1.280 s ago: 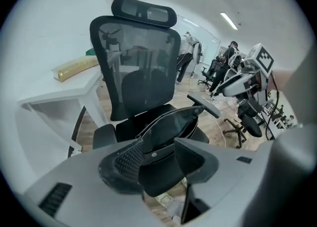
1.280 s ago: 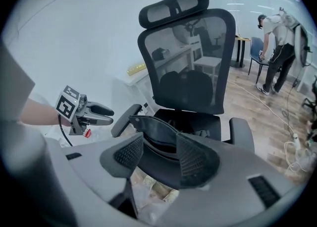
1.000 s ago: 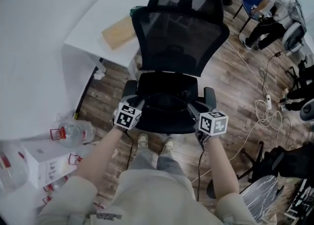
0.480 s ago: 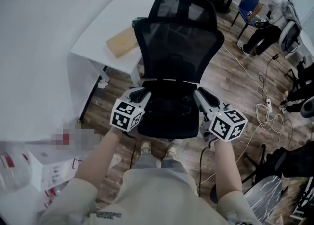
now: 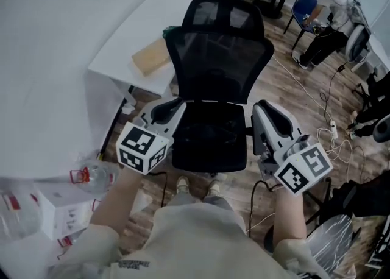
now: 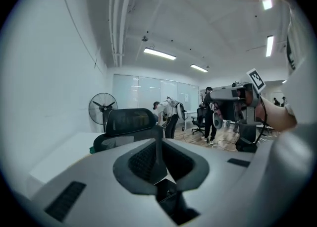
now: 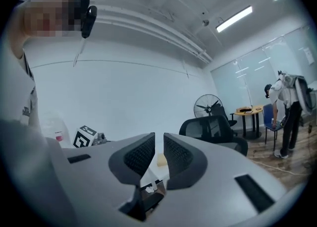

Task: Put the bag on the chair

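A: Black mesh chair stands dead ahead at twelve o'clock. What has changed?

B: Both tongs were down at the seat a second ago. Now they are lifted clear, the left gripper at ten o'clock of the seat and the right gripper at two. Their jaws have just been closing: the left pair meet, the right pair keep a thin slit, and nothing is between either.

A: And the bag?

B: The bag seems to lie on the seat, black on black, so its outline is hard to make out. If so, the placing looks done.

A: The room?

B: Wood-plank floor. A white table at ten o'clock bears a tan board. There is a water jug at eight, loose white cables at three, and a person at one.
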`<state>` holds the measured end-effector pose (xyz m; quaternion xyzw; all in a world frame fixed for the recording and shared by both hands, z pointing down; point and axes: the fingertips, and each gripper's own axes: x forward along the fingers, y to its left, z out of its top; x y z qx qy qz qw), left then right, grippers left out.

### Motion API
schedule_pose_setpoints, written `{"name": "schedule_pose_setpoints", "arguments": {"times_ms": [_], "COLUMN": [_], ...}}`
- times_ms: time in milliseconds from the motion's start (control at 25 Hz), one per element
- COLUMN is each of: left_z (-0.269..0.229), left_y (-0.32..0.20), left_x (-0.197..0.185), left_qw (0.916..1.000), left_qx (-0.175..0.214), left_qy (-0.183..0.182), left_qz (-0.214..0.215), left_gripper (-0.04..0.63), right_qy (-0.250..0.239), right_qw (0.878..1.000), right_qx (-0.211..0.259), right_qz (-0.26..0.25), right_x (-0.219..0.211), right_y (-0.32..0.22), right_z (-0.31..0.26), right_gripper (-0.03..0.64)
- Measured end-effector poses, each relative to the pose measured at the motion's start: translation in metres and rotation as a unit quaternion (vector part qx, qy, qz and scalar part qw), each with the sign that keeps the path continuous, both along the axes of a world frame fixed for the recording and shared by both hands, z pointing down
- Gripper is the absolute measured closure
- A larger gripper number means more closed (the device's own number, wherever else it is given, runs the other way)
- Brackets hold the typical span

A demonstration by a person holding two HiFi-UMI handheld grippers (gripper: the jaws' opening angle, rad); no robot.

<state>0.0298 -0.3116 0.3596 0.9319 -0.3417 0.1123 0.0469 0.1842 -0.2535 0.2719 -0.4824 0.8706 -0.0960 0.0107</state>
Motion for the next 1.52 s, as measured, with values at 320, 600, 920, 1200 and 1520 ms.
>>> {"name": "schedule_pose_setpoints", "arguments": {"times_ms": [320, 600, 920, 1200, 1520], "left_z": [-0.063, -0.073, -0.056, -0.02, -0.022], "left_y": [0.026, 0.05, 0.063, 0.08, 0.078], "left_x": [-0.005, -0.006, -0.011, -0.006, 0.003], "left_qw": [0.999, 0.9977, 0.998, 0.9996, 0.9995], "left_qx": [0.041, 0.053, 0.046, -0.005, -0.003], "left_qy": [0.012, 0.025, 0.038, 0.018, 0.01], "left_qz": [0.015, 0.034, 0.022, 0.021, 0.028], "left_gripper": [0.551, 0.563, 0.565, 0.565, 0.565], "right_qy": [0.005, -0.01, 0.03, 0.006, 0.003], "right_qw": [0.998, 0.998, 0.999, 0.998, 0.998], "right_qx": [0.055, 0.057, -0.002, -0.059, -0.065], "right_qz": [0.032, 0.011, -0.012, -0.013, -0.01], "right_x": [0.002, -0.005, -0.022, -0.016, -0.013], "right_y": [0.039, 0.063, 0.074, 0.078, 0.072], "right_z": [-0.039, -0.045, -0.003, 0.029, 0.038], "right_gripper": [0.573, 0.594, 0.595, 0.595, 0.595]}}
